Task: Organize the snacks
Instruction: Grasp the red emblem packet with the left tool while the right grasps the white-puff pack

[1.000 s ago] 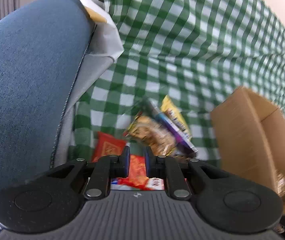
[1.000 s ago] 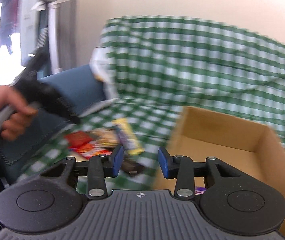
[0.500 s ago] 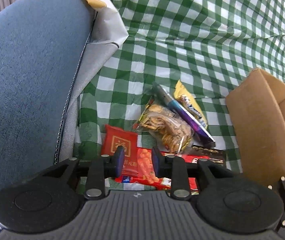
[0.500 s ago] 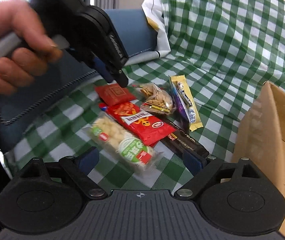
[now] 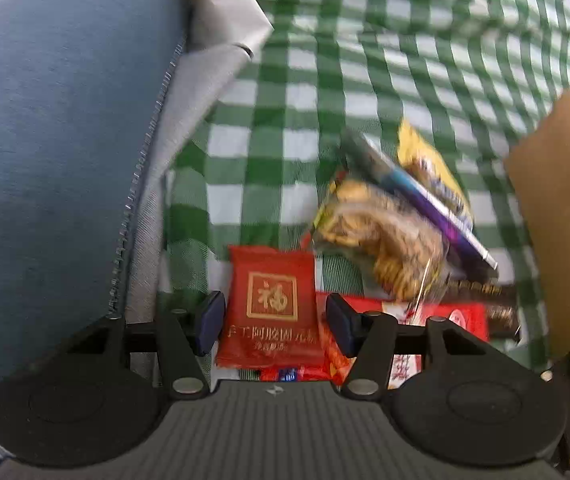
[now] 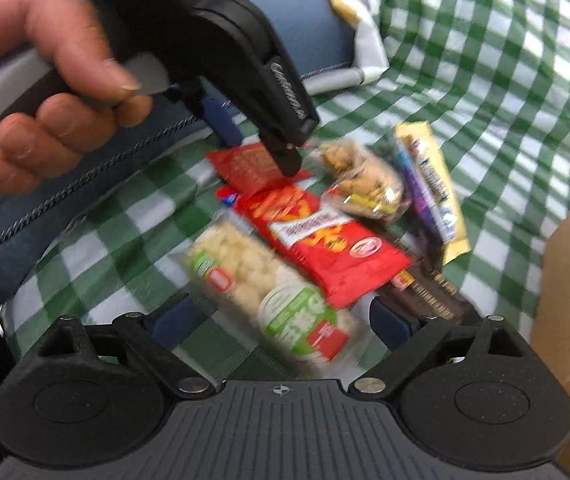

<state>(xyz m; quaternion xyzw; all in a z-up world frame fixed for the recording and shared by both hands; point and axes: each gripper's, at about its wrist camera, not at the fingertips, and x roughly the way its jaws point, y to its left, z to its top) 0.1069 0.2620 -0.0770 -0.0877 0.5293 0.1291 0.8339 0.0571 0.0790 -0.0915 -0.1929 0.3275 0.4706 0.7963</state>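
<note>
Pick-up step: left gripper (image 5: pixel 273 322) straddles the small red foil sachet (image 5: pixel 271 306), fingers apart, nothing held — the right gripper (image 6: pixel 281 322) gapes wide over the clear popcorn packet (image 6: pixel 261 284); each next needs lowering and closing.

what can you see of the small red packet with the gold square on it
The small red packet is a flat, glossy, roughly square sachet, apparently foil or plastic, with a gold framed character and a line of gold text beneath. It lies flat and sealed on the green checked cloth, at the end of the snack pile nearest the blue cushion. Its right edge overlaps the long red snack bag. The open left gripper straddles it, one finger on each side, not yet clamped.
</note>
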